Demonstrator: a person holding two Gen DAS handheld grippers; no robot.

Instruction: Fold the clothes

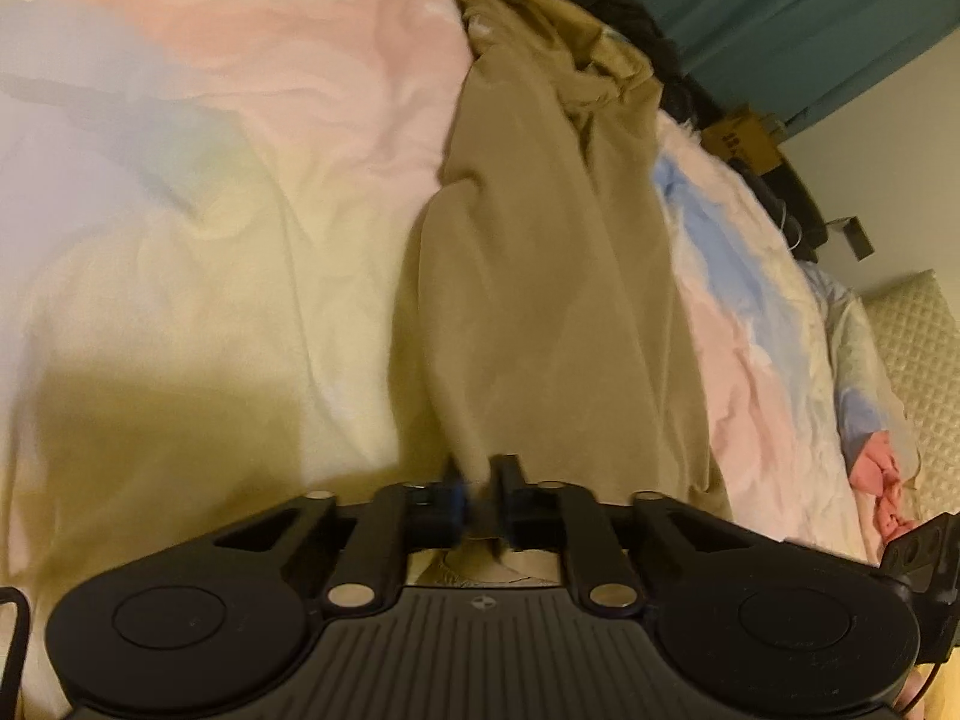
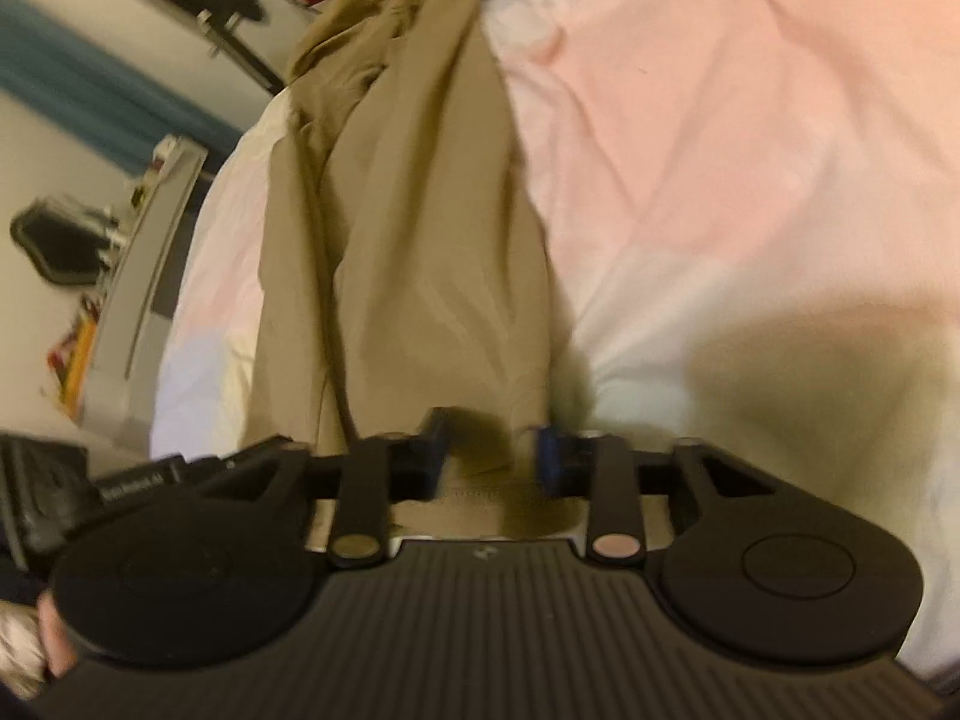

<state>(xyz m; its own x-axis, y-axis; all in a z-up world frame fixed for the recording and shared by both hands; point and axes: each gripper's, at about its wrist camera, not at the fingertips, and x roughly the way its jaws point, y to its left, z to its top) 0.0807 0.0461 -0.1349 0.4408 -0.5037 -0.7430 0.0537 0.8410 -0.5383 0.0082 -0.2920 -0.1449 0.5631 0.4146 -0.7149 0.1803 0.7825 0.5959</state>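
A khaki garment [image 1: 540, 252] lies stretched in a long band across the pastel bedspread [image 1: 228, 192], its far end bunched up. My left gripper [image 1: 482, 483] is shut on the near edge of this garment, with a fold of cloth pinched between the blue pads. In the right wrist view the same khaki garment [image 2: 414, 228] runs away from me over the bedspread [image 2: 720, 138]. My right gripper [image 2: 489, 450] is shut on its near end, with cloth bunched between the fingers.
Dark clothes [image 1: 612, 6] and a teal curtain [image 1: 780, 18] lie beyond the garment's far end. A quilted pillow [image 1: 918, 360] and pink cloth [image 1: 876, 468] sit at the bed's right. A grey shelf unit [image 2: 138, 276] stands off the bed's left edge.
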